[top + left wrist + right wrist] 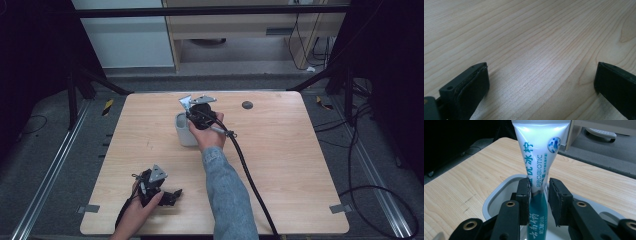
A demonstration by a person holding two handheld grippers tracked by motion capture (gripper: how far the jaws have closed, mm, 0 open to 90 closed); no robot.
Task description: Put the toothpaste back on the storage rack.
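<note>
The right hand-held gripper [538, 195] stands over a pale grey plastic cup with rounded corners [499, 192], which sits near the middle of the light wooden table [280, 165]. Between its jaws a white and teal toothpaste tube [536, 157] stands upright with its lower end down in the cup. The left pad lies against the tube; a narrow gap shows at the right pad, so the jaws are only slightly parted and the grip looks loosened rather than firm. In the high view the same right hand-held gripper [200, 114] sits above the grey cup [184, 131].

The step in hand appears to be leaving the tube in the cup. To do it well, the jaws should part evenly until both pads are free of the tube, then the gripper should lift straight up along the tube's length, so that it neither drags the tube out nor tips the light cup. The tube will likely lean onto the rim once released.

The tube bears large teal Chinese characters, the word "PROBIOTIC" running up its side, smaller print beside that too fine to read, and a round blue-spotted emblem near the top.

The left hand-held gripper [172, 196] rests low at the table's near left, well apart from the cup, its jaws wide apart with nothing between them
</note>
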